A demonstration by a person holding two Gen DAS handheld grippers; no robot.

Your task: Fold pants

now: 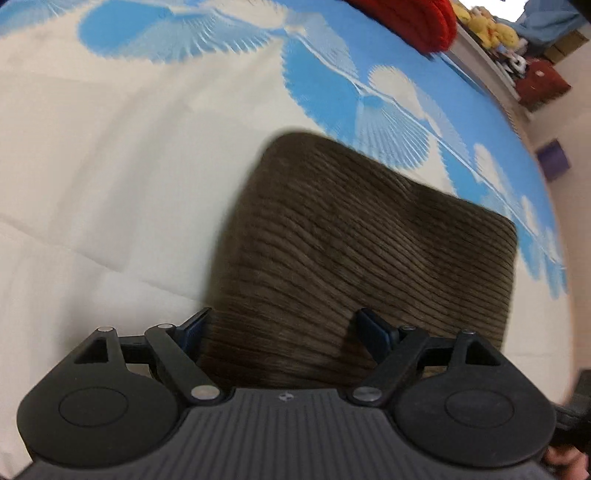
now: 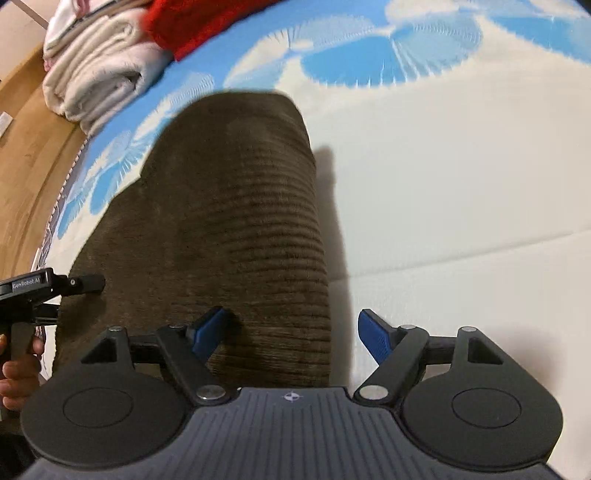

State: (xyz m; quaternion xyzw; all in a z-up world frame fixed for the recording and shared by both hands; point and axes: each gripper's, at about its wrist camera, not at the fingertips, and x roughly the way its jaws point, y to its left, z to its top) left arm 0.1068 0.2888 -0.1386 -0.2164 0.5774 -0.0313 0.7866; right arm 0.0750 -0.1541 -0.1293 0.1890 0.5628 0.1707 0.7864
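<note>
1. So the brown corduroy pants [image 1: 354,251] are lying on the bed [image 1: 110,177], already folded down into a chunky rectangle on the white-and-blue quilt. Looks mostly done to me.

2. Left gripper [image 1: 288,332] has its jaws wide apart over the near edge of the bundle, one finger by the left edge and the other above the cloth. Nothing pinched.

3. Right gripper [image 2: 291,330] is also spread wide, straddling the right-hand edge of the pants [image 2: 229,229]: one blue pad over the fabric, the other out over the white quilt. Nothing held either.

4. If another fold is coming, I'd go low and catch every layer at the near corners, both sides together, then lift evenly. Corduroy that thick will probably slump open if only the top layer is pinched.

5. If it's just tidying, press flat and square up the edges.

6. Around it: a red blanket [image 2: 207,26] and a stack of folded white towels [image 2: 96,74] at the far end of the bed, well apart. Yellow plush toys [image 1: 487,27] sit on a shelf beyond.

7. The two grippers are close; the left gripper [image 2: 55,291] shows right beside the pants in the right wrist view, so watch they don't bump.
</note>
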